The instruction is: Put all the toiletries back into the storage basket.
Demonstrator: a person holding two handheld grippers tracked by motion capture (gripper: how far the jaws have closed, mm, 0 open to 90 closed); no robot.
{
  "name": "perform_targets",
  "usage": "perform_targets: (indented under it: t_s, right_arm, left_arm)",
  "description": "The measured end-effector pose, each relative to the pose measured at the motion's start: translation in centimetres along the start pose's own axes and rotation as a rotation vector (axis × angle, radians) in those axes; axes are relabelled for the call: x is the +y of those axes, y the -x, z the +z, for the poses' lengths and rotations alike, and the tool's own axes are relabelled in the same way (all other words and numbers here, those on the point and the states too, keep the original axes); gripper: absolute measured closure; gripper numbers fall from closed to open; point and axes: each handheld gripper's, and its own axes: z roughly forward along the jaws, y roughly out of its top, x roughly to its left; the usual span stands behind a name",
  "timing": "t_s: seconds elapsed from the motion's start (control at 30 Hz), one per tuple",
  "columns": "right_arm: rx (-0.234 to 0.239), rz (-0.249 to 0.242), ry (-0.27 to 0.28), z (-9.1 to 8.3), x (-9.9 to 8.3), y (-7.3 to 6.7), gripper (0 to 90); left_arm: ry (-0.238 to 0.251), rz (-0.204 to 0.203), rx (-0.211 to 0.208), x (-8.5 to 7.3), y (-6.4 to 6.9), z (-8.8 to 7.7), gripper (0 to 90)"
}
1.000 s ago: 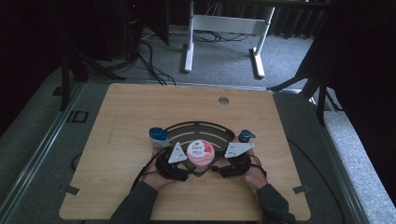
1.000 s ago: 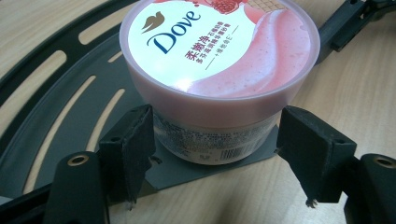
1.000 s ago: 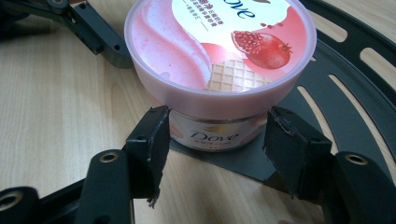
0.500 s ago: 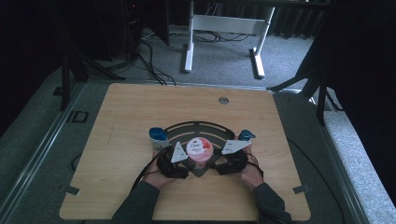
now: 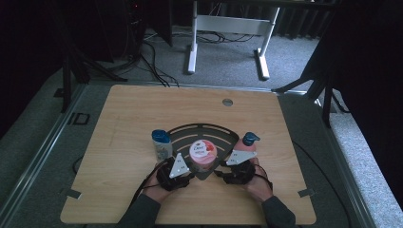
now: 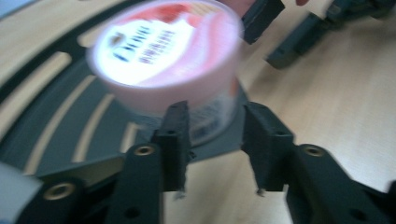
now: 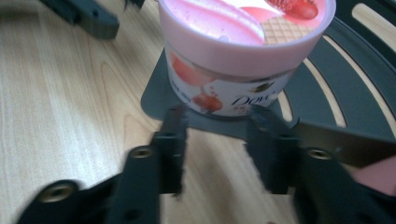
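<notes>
A pink Dove tub [image 5: 203,156] [image 6: 168,60] [image 7: 243,51] stands on the near corner of a dark fan-shaped slotted tray [image 5: 209,133] [image 6: 60,126] [image 7: 327,102] on the wooden table. My left gripper [image 5: 190,173] [image 6: 219,140] lies low at the tub's left, aimed at the tray's edge. Facing it from the tub's right is my right gripper [image 5: 221,173] [image 7: 217,140]. Both pairs of jaws have just been closing and stand partly apart. Between each pair I see only table and tray edge, with the tub just beyond the tips.
A white bottle with a blue cap [image 5: 162,144] stands by the tray's left corner, and a pink pump bottle [image 5: 247,144] by its right. A round grommet [image 5: 227,102] sits near the table's far edge. A white desk frame [image 5: 228,28] and cables lie on the floor beyond.
Both grippers' jaws have narrowed. The left hand has edged a little toward the tub; the right hand has stayed put. The tub and bottles have not moved.
</notes>
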Motion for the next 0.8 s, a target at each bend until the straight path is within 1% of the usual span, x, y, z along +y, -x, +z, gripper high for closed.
perform_targets:
  t_s: [0.1, 0.17, 0.3, 0.33, 0.37, 0.4, 0.47, 0.53, 0.6, 0.77, 0.8]
  right_arm:
    - [-0.006, 0.009, 0.024, -0.3, -0.1, -0.6, 71.1]
    - [-0.009, 0.008, 0.041, -0.4, -0.1, -1.0, 74.8]
    - [-0.016, 0.0, 0.054, -0.5, 0.2, -1.7, 83.5]
    - [-0.013, -0.001, 0.055, -0.5, 0.2, -1.8, 85.9]
    - [-0.02, -0.005, 0.053, -0.3, 0.3, -2.0, 88.5]
    - [-0.014, -0.008, 0.047, -0.2, 0.3, -2.1, 89.9]
    - [-0.016, -0.018, 0.041, 0.1, 0.5, -2.4, 90.0]
    - [-0.014, -0.023, 0.044, 0.4, 0.7, -2.5, 90.0]
    - [-0.014, -0.024, 0.049, 0.7, 0.9, -2.6, 90.0]
    - [-0.01, -0.022, 0.05, 1.3, 1.3, -2.8, 90.0]
    - [-0.015, -0.023, 0.053, 1.4, 1.4, -2.8, 90.0]
  left_arm:
    - [-0.037, 0.017, -0.018, -0.2, 0.5, 1.0, 71.7]
    - [-0.043, 0.021, -0.023, -0.2, 0.7, 1.6, 75.5]
    - [-0.055, 0.032, -0.037, -0.1, 1.0, 2.4, 81.3]
    - [-0.055, 0.033, -0.04, -0.2, 1.1, 2.7, 82.1]
    - [-0.053, 0.032, -0.039, -0.2, 1.1, 2.8, 82.3]
    - [-0.051, 0.032, -0.039, -0.2, 1.1, 3.0, 83.6]
    - [-0.051, 0.024, -0.04, -0.2, 1.0, 3.3, 86.9]
    - [-0.059, 0.03, -0.039, -0.2, 1.1, 3.7, 89.2]
    - [-0.063, 0.036, -0.038, -0.3, 1.2, 4.0, 89.5]
    - [-0.053, 0.024, -0.047, -0.2, 1.1, 4.3, 89.7]
    - [-0.05, 0.021, -0.048, -0.2, 1.1, 4.3, 89.8]
